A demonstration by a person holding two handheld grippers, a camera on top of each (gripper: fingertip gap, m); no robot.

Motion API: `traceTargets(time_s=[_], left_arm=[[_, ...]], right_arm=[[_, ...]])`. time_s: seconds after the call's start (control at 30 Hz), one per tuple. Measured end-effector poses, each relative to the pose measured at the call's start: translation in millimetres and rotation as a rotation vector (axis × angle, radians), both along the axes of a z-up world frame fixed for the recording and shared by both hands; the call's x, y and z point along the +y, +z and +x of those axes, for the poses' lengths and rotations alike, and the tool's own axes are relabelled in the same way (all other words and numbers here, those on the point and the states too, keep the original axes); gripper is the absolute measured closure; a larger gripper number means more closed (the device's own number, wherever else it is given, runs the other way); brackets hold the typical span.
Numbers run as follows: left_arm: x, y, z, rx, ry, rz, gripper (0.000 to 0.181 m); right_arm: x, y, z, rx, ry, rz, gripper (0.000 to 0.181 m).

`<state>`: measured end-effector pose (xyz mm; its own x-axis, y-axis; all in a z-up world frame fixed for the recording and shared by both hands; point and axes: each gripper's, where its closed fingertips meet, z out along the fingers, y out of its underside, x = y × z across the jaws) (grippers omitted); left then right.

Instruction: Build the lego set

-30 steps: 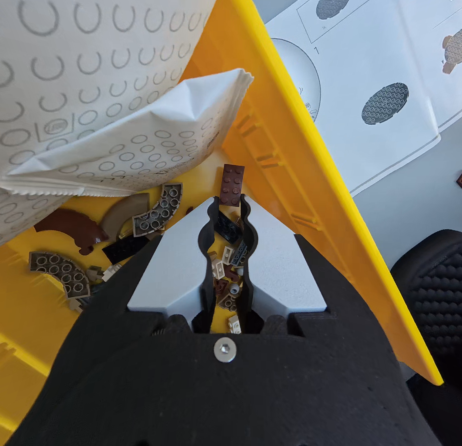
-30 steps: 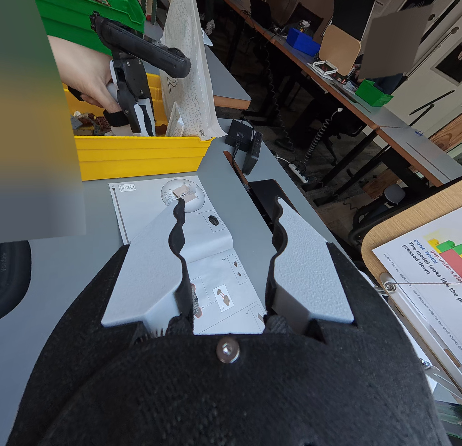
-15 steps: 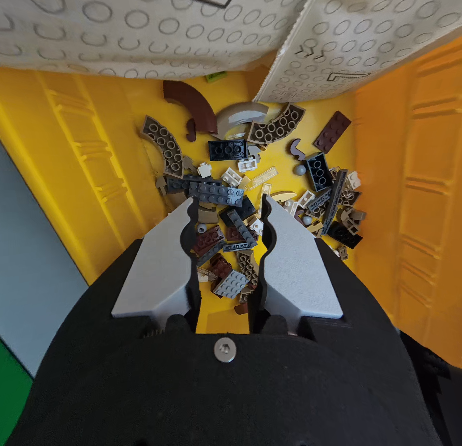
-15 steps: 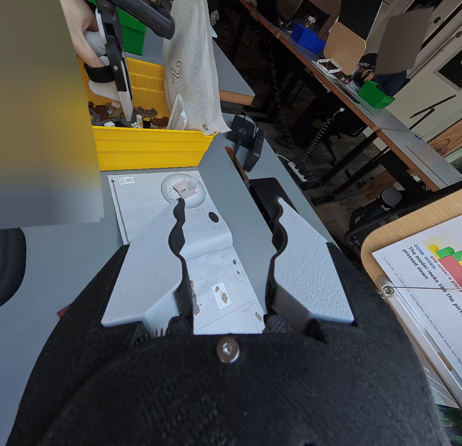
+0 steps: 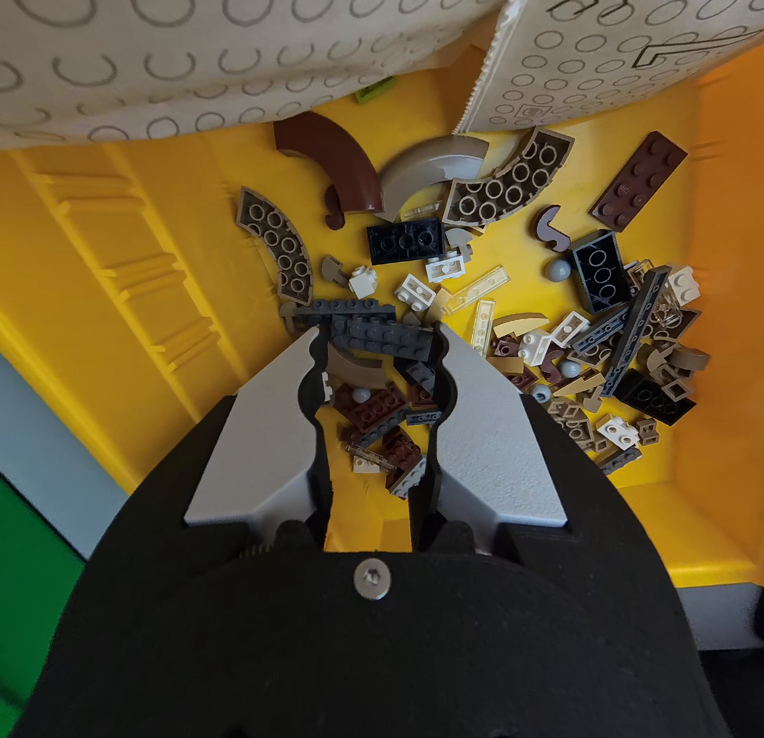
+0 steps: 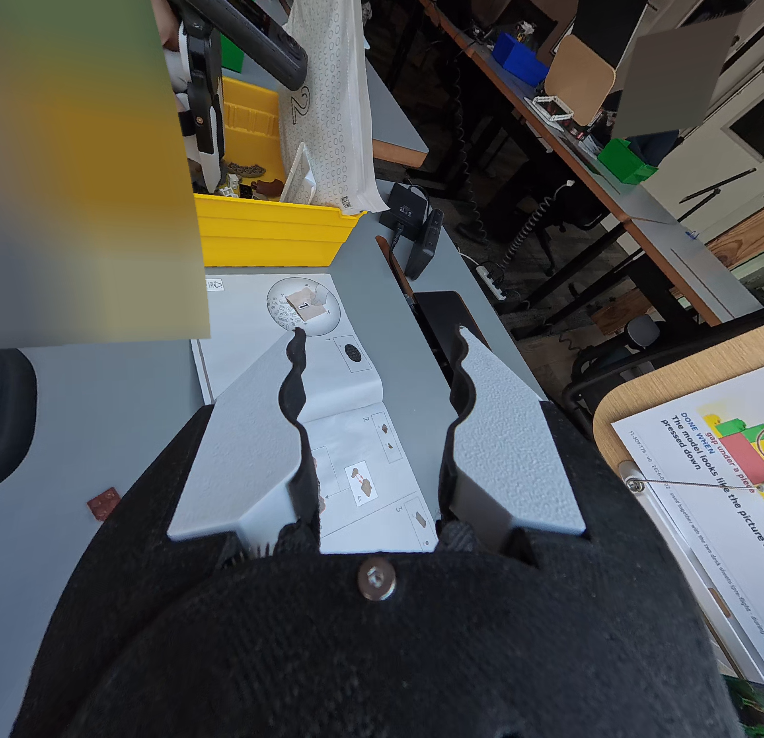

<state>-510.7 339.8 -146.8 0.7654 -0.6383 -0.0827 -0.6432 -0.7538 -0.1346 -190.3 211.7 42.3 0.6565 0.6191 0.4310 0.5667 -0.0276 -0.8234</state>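
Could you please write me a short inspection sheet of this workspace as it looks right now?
Surface: grey table, mostly bare.
Job's things: yellow bin of loose bricks; two white paper bags leaning in it; open instruction booklet; one small brown plate on the table.
Clutter: laminated sheet on a wooden board.
Grippers: left tongs open over the bricks; right tongs open, empty, above the booklet.
Cables: black adapter with lead at table edge.
Surroundings: other desks, blue and green bins.

Bright, even daylight fills both views (wide-angle bending at the edges); the paper bags point(image 5: 248, 48) up close are blurred, shadows soft.
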Motion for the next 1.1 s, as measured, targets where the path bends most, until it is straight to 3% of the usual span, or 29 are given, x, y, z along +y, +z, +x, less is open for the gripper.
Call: traceTargets(time_s=[0.33, 0.53, 0.63, 0.87, 0.93, 1.0, 1.1], left_arm=[[-5, 12, -2, 0.009, 0.009, 0.019, 0.134], [-28, 17, -8, 0.021, 0.052, -0.053, 0.119], [-41, 17, -9, 0.043, 0.039, -0.093, 0.126], [-63, 22, 24, -0.010, -0.199, -0.116, 0.139], [-63, 17, 25, 0.031, -0.284, -0.116, 0.150], [-55, 15, 27, 0.057, -0.359, -0.065, 0.150], [-67, 13, 30, 0.027, -0.401, -0.120, 0.152]], right_arm=[[0, -5, -2, -0.018, 0.008, -0.007, 0.111], [0, -6, -2, -0.025, 0.011, -0.011, 0.111], [0, -7, -4, -0.029, 0.016, -0.010, 0.111], [-1, -8, -5, -0.034, 0.022, -0.009, 0.111], [-1, -8, -5, -0.034, 0.024, -0.010, 0.111], [-2, -8, -6, -0.038, 0.026, -0.010, 0.111], [-2, -9, -6, -0.043, 0.030, -0.011, 0.111]])
